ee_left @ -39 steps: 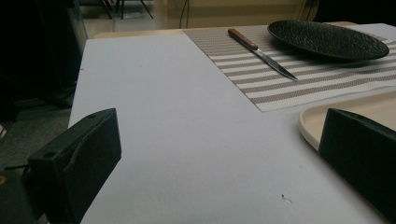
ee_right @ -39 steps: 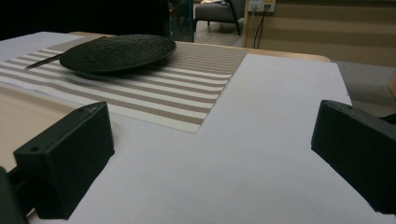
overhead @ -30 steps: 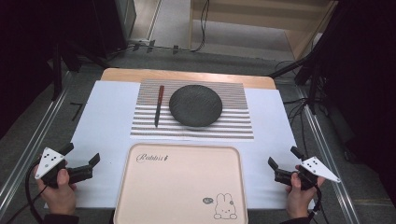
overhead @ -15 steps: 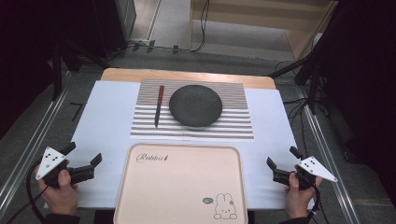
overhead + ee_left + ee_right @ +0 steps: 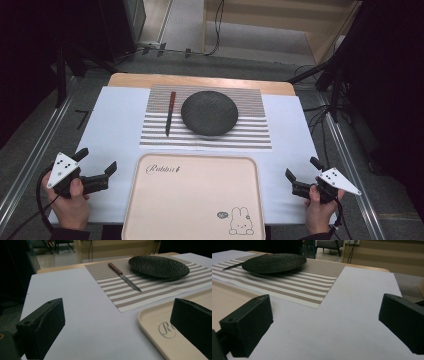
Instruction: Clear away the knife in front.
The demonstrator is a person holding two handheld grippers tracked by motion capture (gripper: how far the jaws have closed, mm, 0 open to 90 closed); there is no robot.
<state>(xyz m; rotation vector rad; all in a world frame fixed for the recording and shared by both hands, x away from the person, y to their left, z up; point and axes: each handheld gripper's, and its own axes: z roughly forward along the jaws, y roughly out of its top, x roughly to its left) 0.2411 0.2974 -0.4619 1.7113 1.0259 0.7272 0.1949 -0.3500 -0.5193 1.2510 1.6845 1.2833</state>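
The left gripper (image 5: pixel 96 161) is hovering over the near left corner of the desk (image 5: pixel 115 120), held in the person's left hand (image 5: pixel 70 202), with its jaws spread wide and nothing between them. In the left gripper view the two black jaws are standing far apart — one over the bare white surface (image 5: pixel 82 315), the other over the left edge of the tray (image 5: pixel 160 332).

The right gripper (image 5: pixel 301 173) is sitting over the near right corner of the desk, gripped by the right hand (image 5: pixel 317 210), and its jaws are likewise parted and empty. In the right gripper view the white covering (image 5: pixel 352 315) is showing in the gap between them.

The beige tray (image 5: pixel 192 200) is lying at the near edge of the desk, between the two grippers and closest to them; it is carrying a "Rabbit" word at its far left corner and a small rabbit drawing (image 5: pixel 241 222) at its near right corner. Neither gripper is touching it.

Beyond the tray, toward the far edge, a striped placemat (image 5: pixel 250 135) is lying flat — a dark round plate (image 5: pixel 209 113) is resting on its middle, and a knife (image 5: pixel 170 113) with a reddish-brown handle is lying just beside the plate on its left, the handle pointing to the far edge and the blade toward the tray. Both are well apart from the grippers.
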